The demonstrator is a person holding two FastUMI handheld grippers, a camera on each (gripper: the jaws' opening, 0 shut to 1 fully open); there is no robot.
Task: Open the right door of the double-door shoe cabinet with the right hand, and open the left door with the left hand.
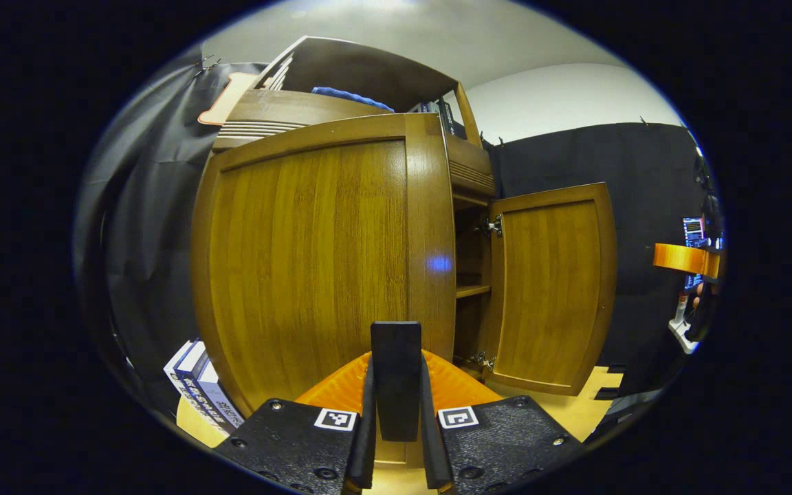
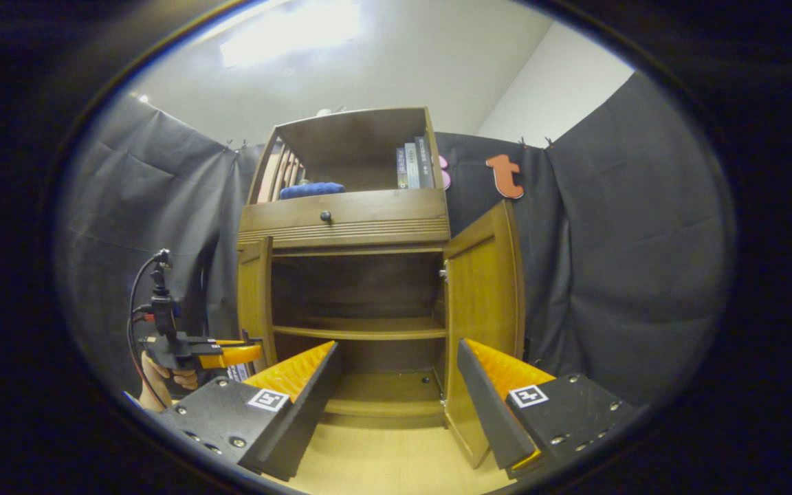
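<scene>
Both cabinet doors swung out, left one in my grip

The shoe cabinet [image 2: 358,275] stands open: its right door [image 2: 482,309] wide, its left door [image 1: 313,261] swung out edge-on. My left tongs [image 1: 396,385] look pinched shut at that door's lower edge; I'd pull along the hinge arc. My right tongs [image 2: 396,392] hang spread, empty.

no readable text on book spines [image 1: 203,395].

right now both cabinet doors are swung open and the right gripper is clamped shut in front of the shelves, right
Not quite: the right gripper is open, its fingers spread wide apart in the right gripper view. The rest holds: the left door and right door both stand open.
</scene>
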